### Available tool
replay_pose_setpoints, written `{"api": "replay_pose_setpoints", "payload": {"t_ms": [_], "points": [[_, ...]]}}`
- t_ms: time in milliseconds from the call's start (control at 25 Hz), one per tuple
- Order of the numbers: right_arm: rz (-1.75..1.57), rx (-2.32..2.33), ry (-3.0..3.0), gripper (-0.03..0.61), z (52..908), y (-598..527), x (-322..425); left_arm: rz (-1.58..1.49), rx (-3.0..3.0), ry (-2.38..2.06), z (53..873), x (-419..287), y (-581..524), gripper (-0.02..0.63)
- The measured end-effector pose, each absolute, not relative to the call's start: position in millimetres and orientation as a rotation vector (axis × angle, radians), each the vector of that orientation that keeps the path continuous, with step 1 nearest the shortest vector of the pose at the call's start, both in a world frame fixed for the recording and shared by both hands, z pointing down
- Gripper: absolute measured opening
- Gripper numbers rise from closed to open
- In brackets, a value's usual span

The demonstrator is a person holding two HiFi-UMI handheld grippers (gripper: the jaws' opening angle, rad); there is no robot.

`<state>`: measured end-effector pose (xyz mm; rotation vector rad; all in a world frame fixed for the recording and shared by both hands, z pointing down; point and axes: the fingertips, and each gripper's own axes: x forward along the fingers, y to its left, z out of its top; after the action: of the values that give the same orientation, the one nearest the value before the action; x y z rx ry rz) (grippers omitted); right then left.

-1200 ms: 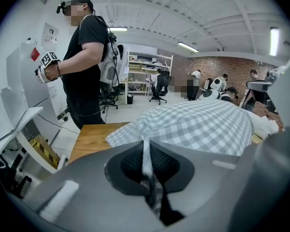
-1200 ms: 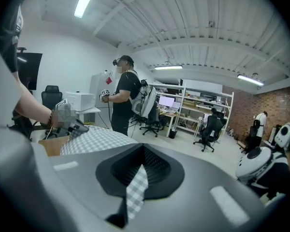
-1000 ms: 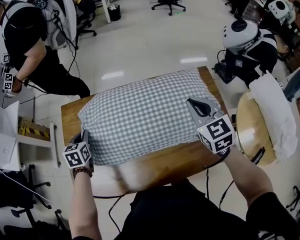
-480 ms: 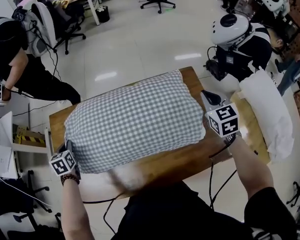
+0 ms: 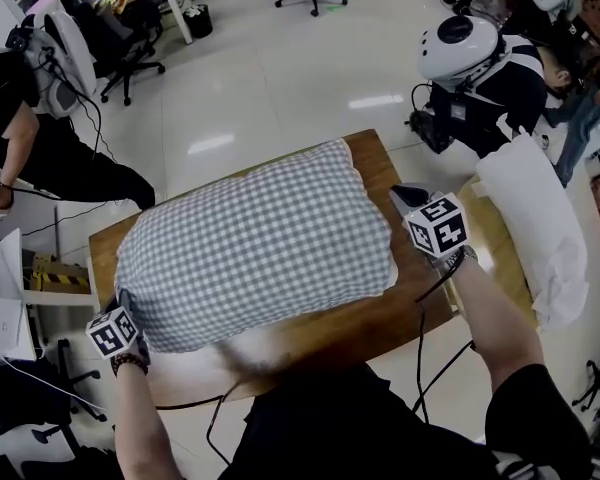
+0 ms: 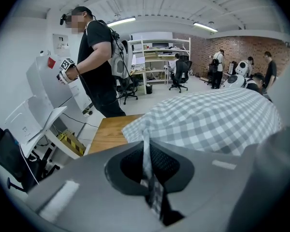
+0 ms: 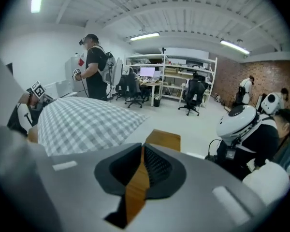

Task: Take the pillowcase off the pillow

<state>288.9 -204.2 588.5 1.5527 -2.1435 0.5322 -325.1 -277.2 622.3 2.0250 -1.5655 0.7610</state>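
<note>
**Right gripper now down beside the pillow's end**

Since a second ago we have brought the right gripper [image 5: 405, 196] down from over the near right corner, and it now sits just off the right end of the pillow [image 5: 255, 243]. The pillow itself has slid a little leftward, baring more of the counter [image 5: 380, 313] on that side.

The pillow's long axis runs left to right across the counter, with its right end tilted slightly away from us. From the right jaws the pillow lies to the left. In the right gripper view they aim past it at bare wood. They are together but for a sliver, with nothing between them.

The left gripper [image 5: 126, 300] is at the opposite, near left corner, its jaws clamped on a pinch of the checked case [image 6: 145, 129].

We judge the right hand must swing left onto the right end before any pull. We cannot tell which end of the case is open.
</note>
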Motion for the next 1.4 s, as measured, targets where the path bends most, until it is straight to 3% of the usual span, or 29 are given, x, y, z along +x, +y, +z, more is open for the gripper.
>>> {"api": "replay_pose_setpoints", "payload": {"t_ms": [360, 880, 1240, 1400], "points": [[0.925, 1.301, -2.324, 0.193, 640, -204, 272, 0.792, 1.956, -1.611, 631, -323, -278, 0.008], [1.255, 1.03, -2.503, 0.272, 643, -207, 232, 0.791, 1.955, -1.611, 637, -324, -284, 0.007], [1.342, 0.984, -2.475, 0.263, 663, -211, 218, 0.791, 2.01, -1.563, 644, -310, -284, 0.006], [1.293, 1.046, -2.429, 0.09, 664, -211, 221, 0.792, 2.002, -1.575, 641, -315, -284, 0.006]]}}
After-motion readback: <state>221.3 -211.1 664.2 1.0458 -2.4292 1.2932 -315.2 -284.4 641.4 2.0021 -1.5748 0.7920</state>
